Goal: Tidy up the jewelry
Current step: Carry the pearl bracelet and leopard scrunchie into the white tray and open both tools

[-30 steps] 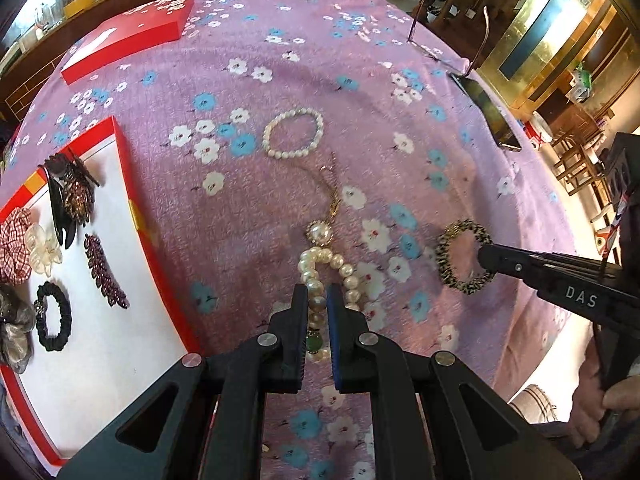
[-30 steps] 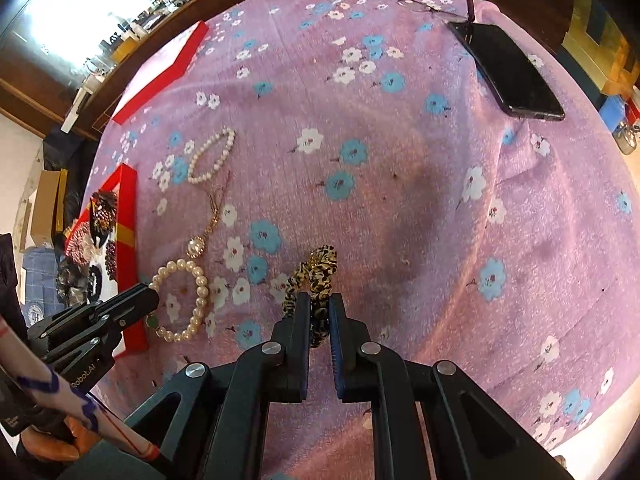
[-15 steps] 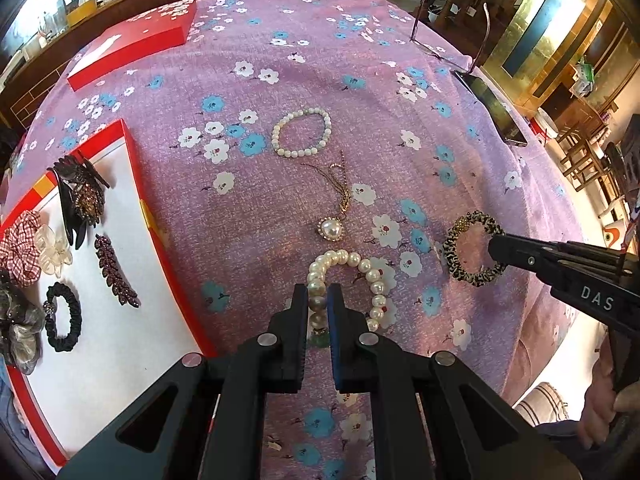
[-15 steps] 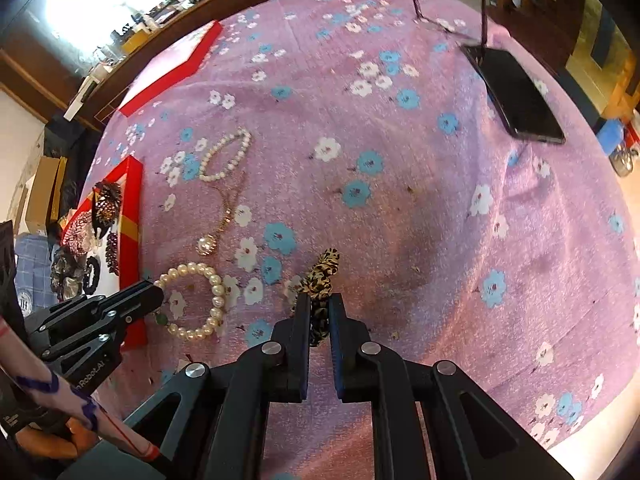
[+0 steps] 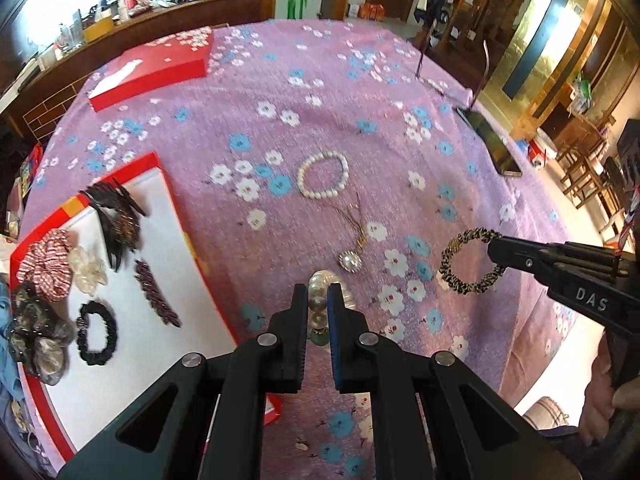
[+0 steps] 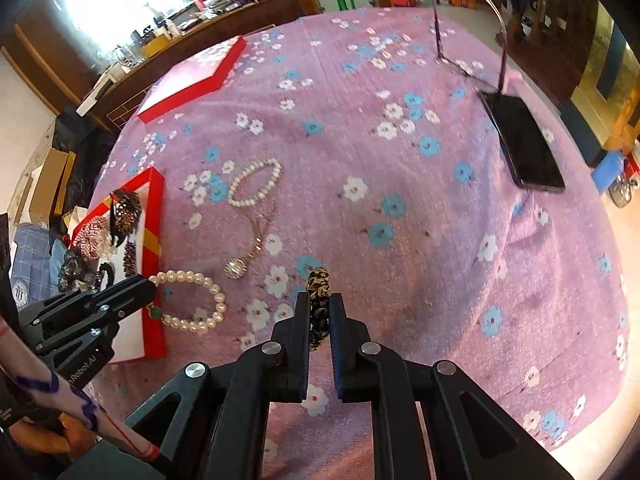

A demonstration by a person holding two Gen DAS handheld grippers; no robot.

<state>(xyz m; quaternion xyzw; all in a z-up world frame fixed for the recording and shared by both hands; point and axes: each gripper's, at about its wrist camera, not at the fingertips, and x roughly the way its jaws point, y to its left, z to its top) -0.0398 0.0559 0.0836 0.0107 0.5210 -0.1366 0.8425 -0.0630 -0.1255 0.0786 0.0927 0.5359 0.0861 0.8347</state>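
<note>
Large pearl bracelet (image 6: 188,300) is clamped by the left gripper (image 5: 318,304) and held off the purple floral cloth (image 5: 320,128), just beside the red tray (image 5: 160,208). Leopard-print scrunchie (image 5: 470,262) is pinched in the right gripper (image 6: 319,312), lifted above the cloth. Small pearl bracelet (image 5: 323,175) and gold pendant necklace (image 5: 352,248) are left lying on the cloth. 1 phone (image 6: 524,148) is seen at the far right edge.

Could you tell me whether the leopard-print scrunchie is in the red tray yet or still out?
Out. The right tool grips the leopard-print scrunchie above the purple cloth, apart from the red tray.
</note>
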